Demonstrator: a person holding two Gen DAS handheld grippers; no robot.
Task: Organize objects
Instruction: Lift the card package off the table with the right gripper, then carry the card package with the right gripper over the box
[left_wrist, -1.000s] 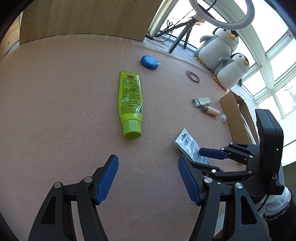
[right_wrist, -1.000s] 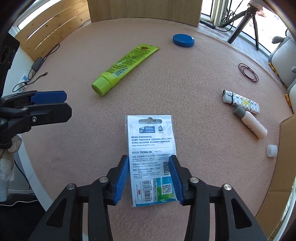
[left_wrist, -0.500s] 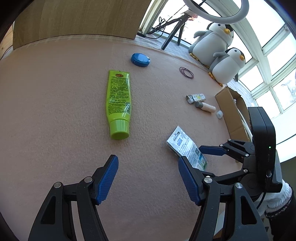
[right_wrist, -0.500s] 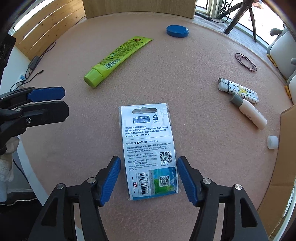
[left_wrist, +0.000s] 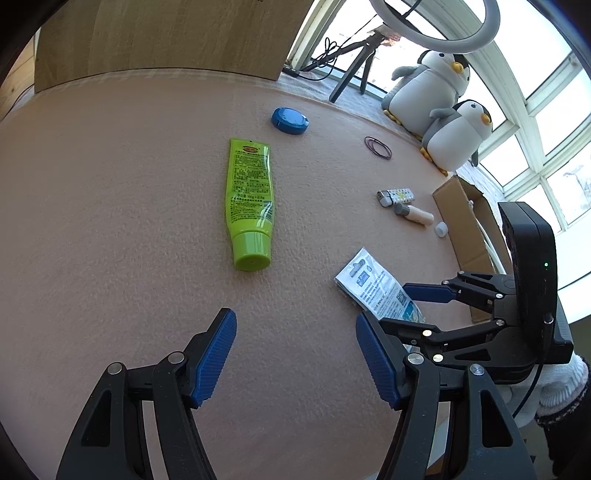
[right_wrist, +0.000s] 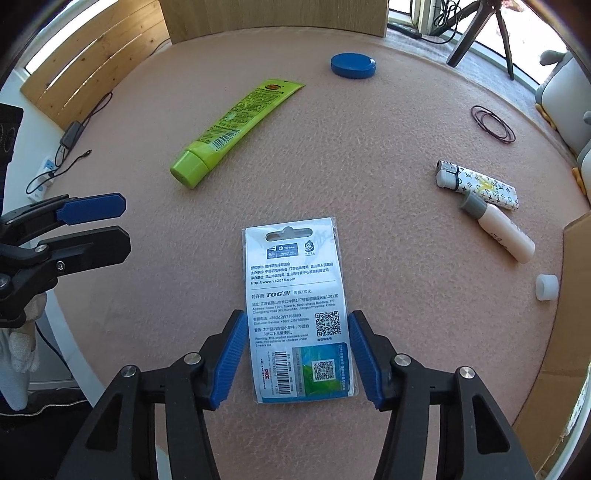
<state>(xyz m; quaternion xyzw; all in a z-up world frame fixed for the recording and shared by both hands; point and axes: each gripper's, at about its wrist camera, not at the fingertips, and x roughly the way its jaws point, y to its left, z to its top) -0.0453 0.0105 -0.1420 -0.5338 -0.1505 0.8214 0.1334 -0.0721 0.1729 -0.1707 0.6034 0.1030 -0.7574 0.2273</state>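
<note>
Pink felt tabletop (right_wrist: 369, 177) | flat packet (right_wrist: 297, 314): judged light, slippery, bendable; long edges best pinched | right gripper (right_wrist: 297, 350) straddling it, jaws apart | left gripper (left_wrist: 295, 354) held apart, empty.

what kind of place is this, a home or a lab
Probably a home sunroom used for recording: curved bay windows, two plush penguins on the sill, a ring light on a tripod, and household bits on a felt-covered table.

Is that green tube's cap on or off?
On. The green tube lies flat on the felt table with its cap fitted.
</note>
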